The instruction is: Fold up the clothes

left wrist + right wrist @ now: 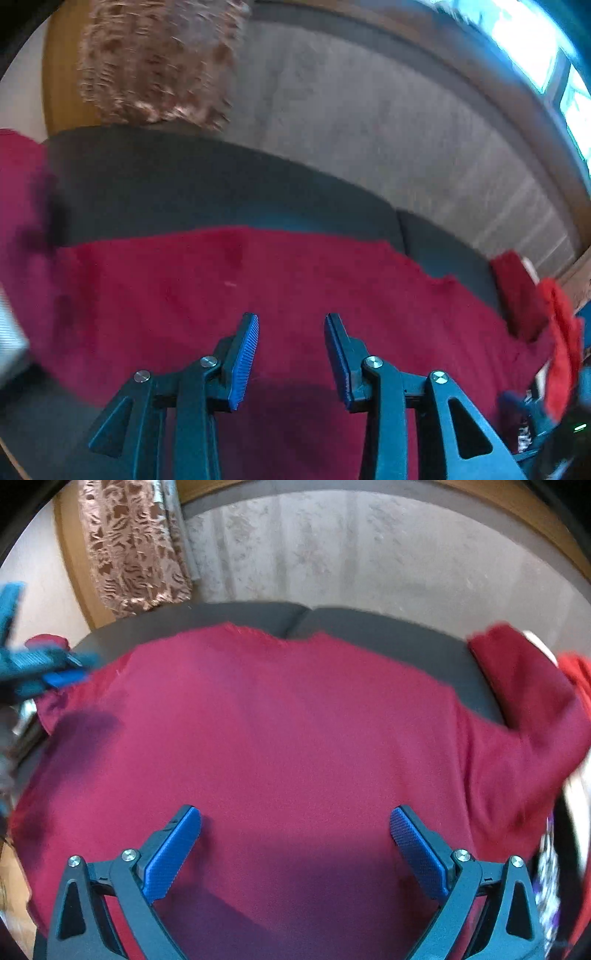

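Sofa seat (388, 627), dark grey, under crimson garment (277, 720); patterned curtain (129, 554) behind. Left claw (291, 354) narrow, empty; right claw (295, 849) wide, empty.

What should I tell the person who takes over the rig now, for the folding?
Left gripper: open, nothing between its fingers.
Right gripper: open wide, empty, above the cloth.
Crimson garment: spread flat on the dark grey cushion; no fold visible yet.
More red clothes lie bunched at the right.
Left: grip an edge, fold the garment, then the rest.
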Motion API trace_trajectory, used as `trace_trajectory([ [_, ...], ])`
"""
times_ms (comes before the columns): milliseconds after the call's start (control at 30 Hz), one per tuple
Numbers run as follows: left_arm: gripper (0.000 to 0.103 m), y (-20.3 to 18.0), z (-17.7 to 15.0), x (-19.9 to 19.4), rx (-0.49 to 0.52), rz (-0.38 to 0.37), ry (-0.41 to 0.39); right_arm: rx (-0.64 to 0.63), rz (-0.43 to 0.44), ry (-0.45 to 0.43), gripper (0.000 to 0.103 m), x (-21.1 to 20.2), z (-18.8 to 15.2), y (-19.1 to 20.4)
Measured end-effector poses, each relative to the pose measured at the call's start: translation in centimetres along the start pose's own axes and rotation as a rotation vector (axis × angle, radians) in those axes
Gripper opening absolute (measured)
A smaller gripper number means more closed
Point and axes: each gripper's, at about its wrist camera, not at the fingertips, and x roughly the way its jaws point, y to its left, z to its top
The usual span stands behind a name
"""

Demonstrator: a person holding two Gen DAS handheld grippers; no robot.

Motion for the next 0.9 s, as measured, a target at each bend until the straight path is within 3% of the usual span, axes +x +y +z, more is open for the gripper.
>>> trace_trajectory([
  [100,0.037,-2.2,-1.2,3.2,0.038,0.037,0.023,-0.007,0.003,-0.007,0.103,1.9,1.8,-0.3],
  [167,0.04,-2.8,-1.6,4.2,0.098,0.064,-0.056,0.014,0.008,-0.016,0.103,3.4,2.7,-0.8],
  [567,0.043,-2.3,5.0,9.1,0.064,0.013,-0.071,0.005,-0.008,-0.053,0.103,8.1,8.5,-2.1],
  [733,0.051,-1.8,6.0,9.7,0.059,-0.034,-0.053,-0.004,-0.004,-0.055,0.103,8.9,9.5,-2.5],
  [800,0.047,-1.7,6.3,9.1,0.069,-0.044,-0.018,-0.007,-0.002,-0.048,0.103,8.9,9.6,-2.6],
  [900,0.046,0.5,6.1,5.8,-0.033,-0.173,0.017,-0.011,-0.003,-0.033,0.103,8.7,9.7,-2.5],
])
